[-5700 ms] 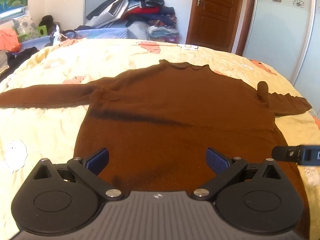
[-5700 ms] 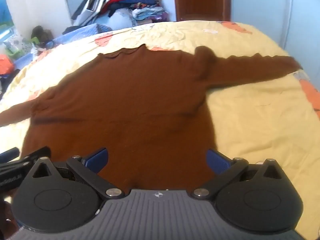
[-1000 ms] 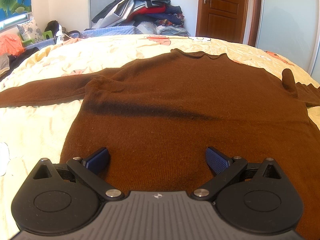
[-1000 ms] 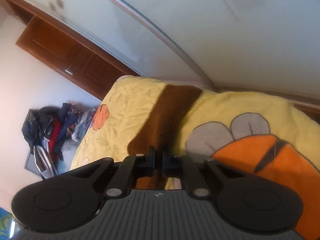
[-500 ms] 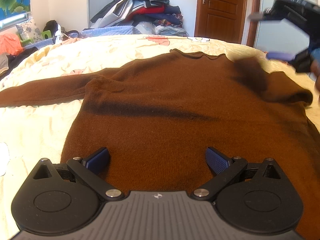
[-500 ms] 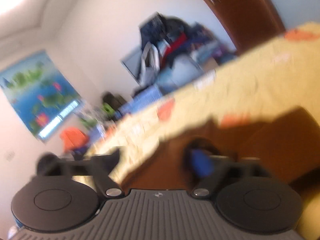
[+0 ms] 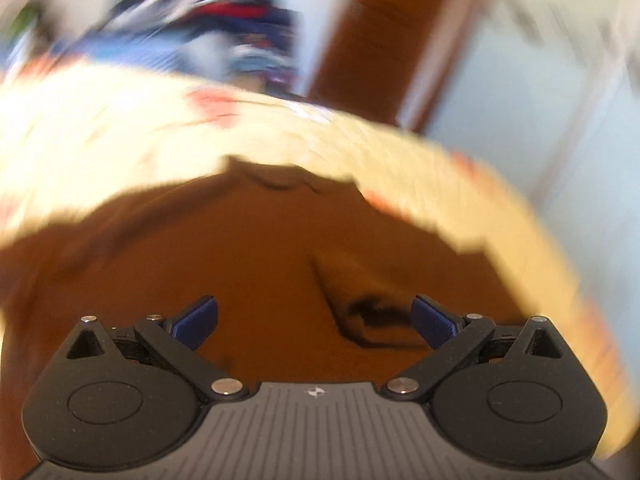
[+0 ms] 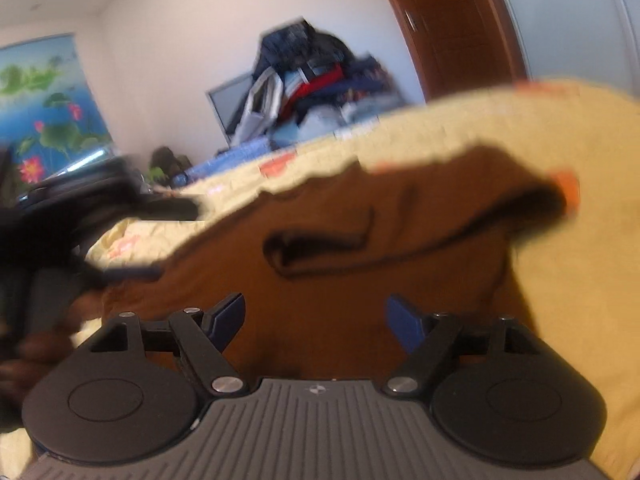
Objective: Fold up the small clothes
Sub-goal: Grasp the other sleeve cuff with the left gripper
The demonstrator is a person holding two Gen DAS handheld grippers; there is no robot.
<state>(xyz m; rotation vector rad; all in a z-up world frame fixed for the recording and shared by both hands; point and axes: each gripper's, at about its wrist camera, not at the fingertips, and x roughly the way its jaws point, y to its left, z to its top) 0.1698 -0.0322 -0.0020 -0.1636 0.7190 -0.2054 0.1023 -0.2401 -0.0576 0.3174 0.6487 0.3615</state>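
Both grippers are spread wide with nothing between the blue pads. The left gripper (image 7: 314, 322) points downward at a slant, its blue fingertips (image 7: 196, 322) well apart; its own view is pretty smeared. The right gripper (image 8: 316, 320) is angled down too, and its jaws have just been closing in a touch, though they stand wide with nothing pinched. In the right wrist view the left gripper shows as a dark blur at the left edge.
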